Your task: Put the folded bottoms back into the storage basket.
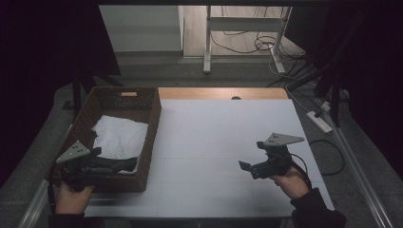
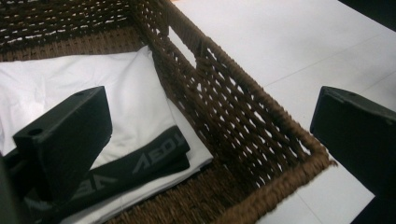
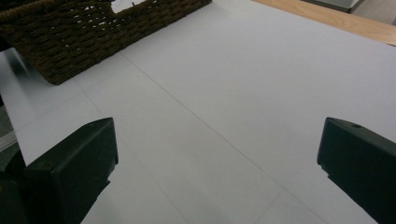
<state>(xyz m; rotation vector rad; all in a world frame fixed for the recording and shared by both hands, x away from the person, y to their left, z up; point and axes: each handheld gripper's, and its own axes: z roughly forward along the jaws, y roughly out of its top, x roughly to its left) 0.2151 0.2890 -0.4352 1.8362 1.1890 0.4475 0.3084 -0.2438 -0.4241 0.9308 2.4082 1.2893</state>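
Observation:
A brown wicker basket (image 1: 154, 123) stands on the left part of the white table (image 1: 214, 128). Inside it lies a folded white garment (image 1: 119, 135). My left gripper (image 1: 129, 164) hovers open over the basket's near end. In the left gripper view, one jaw stands above the white garment (image 2: 130, 84) and its black lettered waistband (image 2: 154, 156), the other outside the basket wall (image 2: 233, 116); the left gripper (image 2: 215, 135) holds nothing. My right gripper (image 1: 252, 159) is open and empty above the bare table at the right, pointing left. In the right gripper view, the right gripper (image 3: 215, 163) faces the basket (image 3: 93, 32) across the table (image 3: 233, 84).
A wooden strip (image 1: 223, 93) runs along the table's far edge. A power strip (image 1: 319, 121) and cables lie on the floor at the right. A white desk frame (image 1: 208, 42) stands farther back.

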